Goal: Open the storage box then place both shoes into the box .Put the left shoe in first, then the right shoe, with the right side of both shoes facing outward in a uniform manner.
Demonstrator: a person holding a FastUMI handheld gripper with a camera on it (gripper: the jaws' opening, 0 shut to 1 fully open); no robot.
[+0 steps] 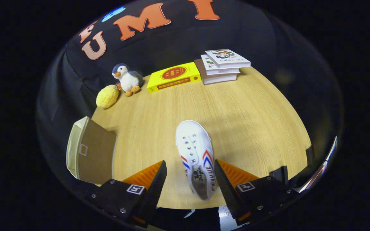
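Shoe [195,154]: white canvas sneaker with red and blue chevrons on its sides, lying sole-down on the wooden bench [246,115]. Long axis runs roughly along the tongs' line of sight, toe pointing away, heel end nearest, sitting between the fingers and closer to the right one. Tongs [189,171] spread wide, not gripping; neither finger visibly touches the shoe. Storage box [90,150], beige fabric, sits at the bench's left edge, beside the left finger, well apart from the shoe. Far end of bench: yellow plush [107,96], penguin toy [127,78], yellow book [173,77], stack of books [222,65].
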